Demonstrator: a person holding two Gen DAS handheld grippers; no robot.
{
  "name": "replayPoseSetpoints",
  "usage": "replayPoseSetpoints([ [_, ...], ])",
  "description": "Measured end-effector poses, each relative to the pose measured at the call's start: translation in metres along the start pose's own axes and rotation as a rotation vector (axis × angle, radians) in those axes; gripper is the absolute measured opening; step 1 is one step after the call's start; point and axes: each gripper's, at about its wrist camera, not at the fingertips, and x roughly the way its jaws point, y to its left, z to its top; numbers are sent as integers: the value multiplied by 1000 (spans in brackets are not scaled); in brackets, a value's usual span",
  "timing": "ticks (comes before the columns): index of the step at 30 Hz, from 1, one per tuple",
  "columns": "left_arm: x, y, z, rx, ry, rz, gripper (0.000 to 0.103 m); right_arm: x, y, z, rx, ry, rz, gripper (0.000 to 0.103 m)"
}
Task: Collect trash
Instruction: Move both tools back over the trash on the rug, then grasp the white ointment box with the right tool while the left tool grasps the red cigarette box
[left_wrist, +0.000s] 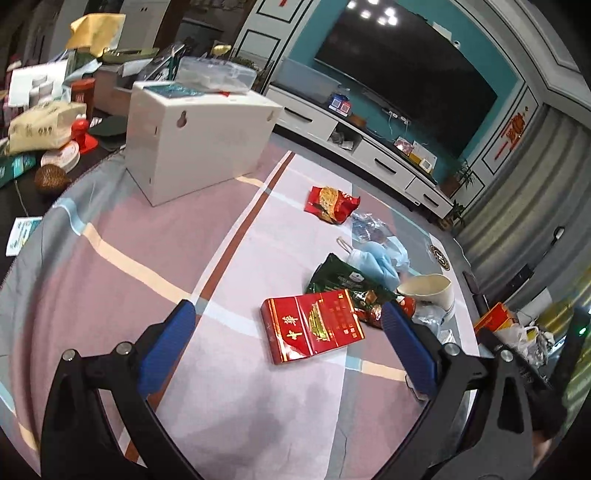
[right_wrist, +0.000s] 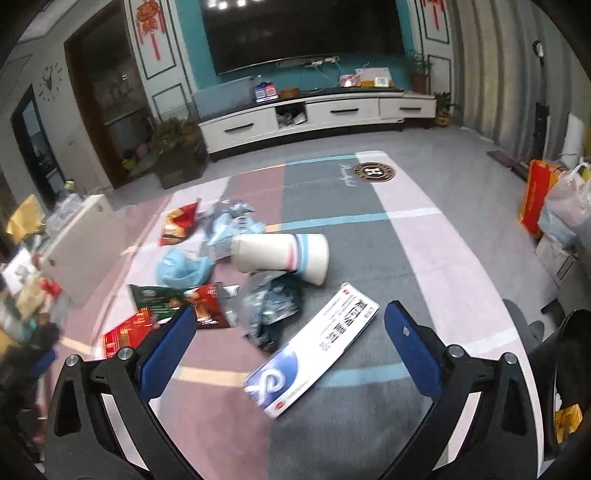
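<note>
Nearest the left wrist camera, the left gripper hangs with its blue jaws spread wide and empty above a red cigarette carton lying flat on the striped rug. That carton looks light and stiff; its glossy faces may slip, so I would pinch it across the short width, near one end. Just behind it lie a green snack bag and a crumpled blue mask, both soft and nearly weightless, best taken by a raised fold. Farther back, apart from the heap, sits a red snack wrapper. A paper cup lies on its side at the heap's right edge; it should crush easily, so a gentle hold at the rim suits it. Rightmost, the right gripper hovers, likewise spread and holding nothing, over a long white-and-blue box, rigid, light, best gripped across its narrow sides.
</note>
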Motion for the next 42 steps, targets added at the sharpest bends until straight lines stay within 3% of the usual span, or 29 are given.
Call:
replayPoseSetpoints([
  [10, 23, -6, -7, 24, 61, 23, 100, 43, -7, -14, 32, 128, -18, 87],
  [17, 39, -15, -10, 35, 109, 21, 100, 56, 5, -23, -8, 166, -55, 86],
  [24, 59, -40, -8, 203, 170, 41, 100, 62, 6, -30, -37, 205, -29, 66],
  [27, 64, -45, 6, 313, 170, -17, 100, 60, -1, -27, -20, 218, -2, 56],
  [30, 75, -49, 12, 436, 239, -110, 100, 54, -10, -23, -1, 213, -3, 45],
  [34, 94, -62, -4, 673, 281, -25, 100, 48, -21, -17, 18, 201, 6, 37],
  [37, 104, -65, -14, 736, 341, -11, 100, 47, -28, -16, 39, 205, 18, 37],
  [41, 111, -67, -20, 768, 365, 10, 99, 43, -36, -13, 73, 203, 32, 37],
  [42, 113, -67, -21, 763, 367, 12, 93, 42, -38, -13, 81, 202, 38, 37],
])
